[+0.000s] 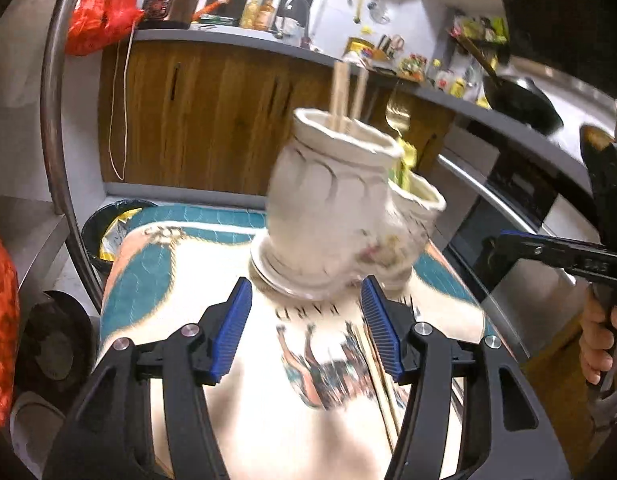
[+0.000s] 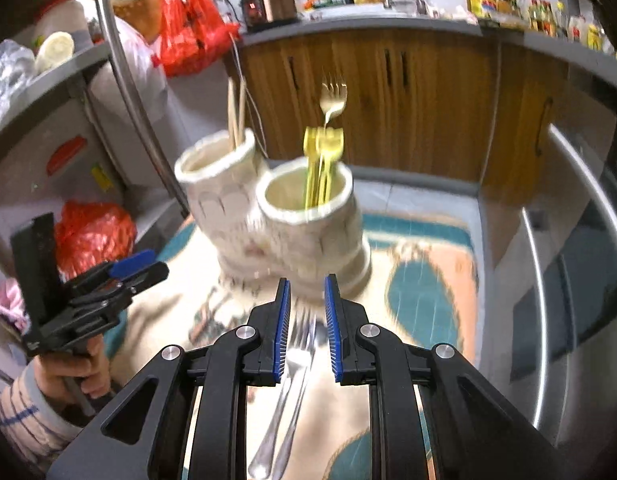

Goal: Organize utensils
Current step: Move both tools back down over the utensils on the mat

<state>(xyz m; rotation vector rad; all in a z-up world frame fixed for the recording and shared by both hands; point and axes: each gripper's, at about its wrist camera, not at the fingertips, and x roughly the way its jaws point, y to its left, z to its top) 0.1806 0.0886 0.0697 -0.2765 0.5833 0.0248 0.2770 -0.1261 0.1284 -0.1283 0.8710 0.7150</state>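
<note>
A white ceramic two-cup utensil holder (image 1: 332, 208) (image 2: 276, 220) stands on the patterned tablecloth (image 1: 180, 280) (image 2: 428, 288). One cup holds wooden chopsticks (image 1: 344, 96) (image 2: 235, 112); the other holds yellow-handled utensils (image 2: 322, 160) and a gold fork (image 2: 333, 96). My left gripper (image 1: 306, 312) is open just in front of the holder, with loose chopsticks (image 1: 378, 376) lying under its right finger. My right gripper (image 2: 306, 308) is open and empty, above two steel forks (image 2: 292, 384) that lie on the cloth between its fingers.
Wooden kitchen cabinets (image 2: 408, 100) and a cluttered counter (image 1: 236, 32) run behind the table. An oven front (image 2: 568, 280) is to the right. A black bin (image 1: 108, 228) and a metal pole (image 1: 54, 120) stand to the left, with red bags (image 2: 188, 20) nearby.
</note>
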